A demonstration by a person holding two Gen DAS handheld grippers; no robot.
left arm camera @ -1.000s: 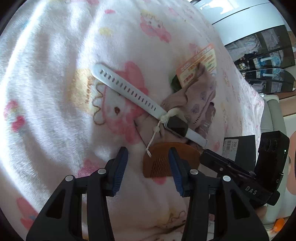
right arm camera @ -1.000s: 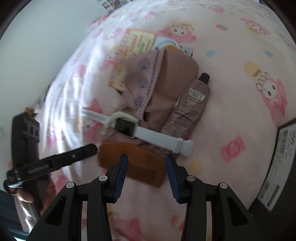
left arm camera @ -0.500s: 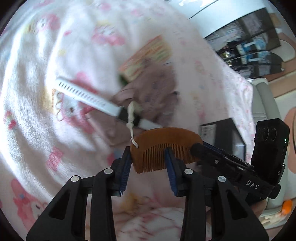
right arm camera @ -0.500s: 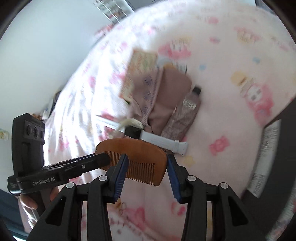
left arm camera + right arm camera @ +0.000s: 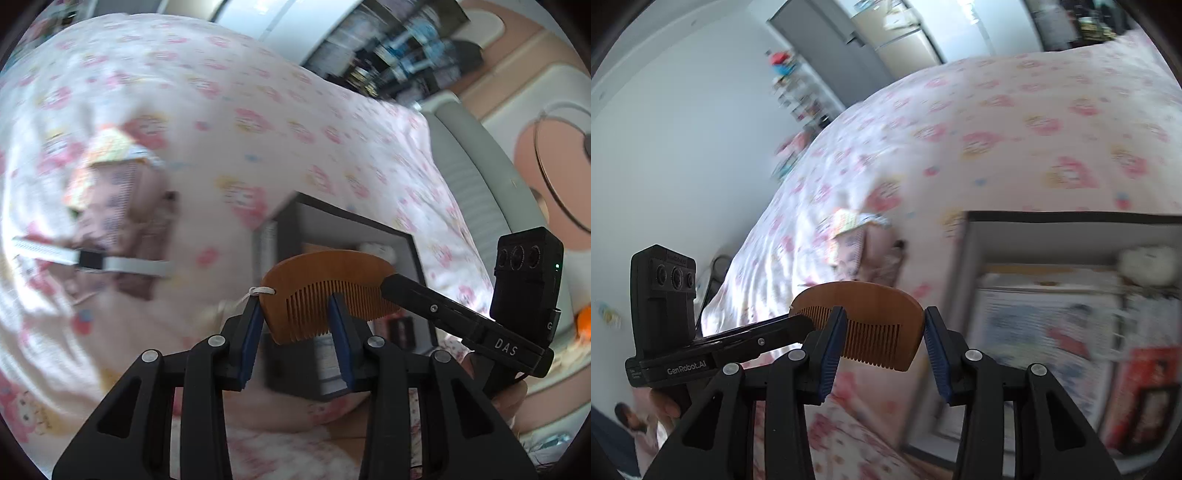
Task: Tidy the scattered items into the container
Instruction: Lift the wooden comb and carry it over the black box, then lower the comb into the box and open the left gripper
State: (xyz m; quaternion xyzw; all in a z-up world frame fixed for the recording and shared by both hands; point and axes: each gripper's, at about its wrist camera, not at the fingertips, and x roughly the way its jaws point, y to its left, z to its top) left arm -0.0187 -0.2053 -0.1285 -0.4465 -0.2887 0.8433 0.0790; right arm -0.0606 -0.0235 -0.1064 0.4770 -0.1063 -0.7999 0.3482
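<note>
A brown wooden comb (image 5: 325, 273) hangs in the air in front of an open black box (image 5: 332, 221), held from both ends. My left gripper (image 5: 295, 326) is shut on its left half, where a white string loop is tied. My right gripper (image 5: 882, 345) is shut on its right half (image 5: 857, 295). Each view shows the other gripper's finger at the comb's far end. The box (image 5: 1071, 218) holds a white fluffy thing and printed items, all blurred. A white-strapped watch (image 5: 88, 260), a mauve cloth (image 5: 122, 206) and an orange packet (image 5: 110, 147) lie on the blanket.
A pink cartoon-print blanket (image 5: 258, 110) covers the bed. Dark shelves stand beyond its far side, and a padded headboard (image 5: 480, 177) runs along the right. A person's hand (image 5: 665, 402) holds the left gripper's handle. A white wall and a grey cabinet (image 5: 827, 48) rise behind the bed.
Both grippers have taken hold of the comb, lifted it off the blanket and carried it away from the watch and cloth toward the black box.
</note>
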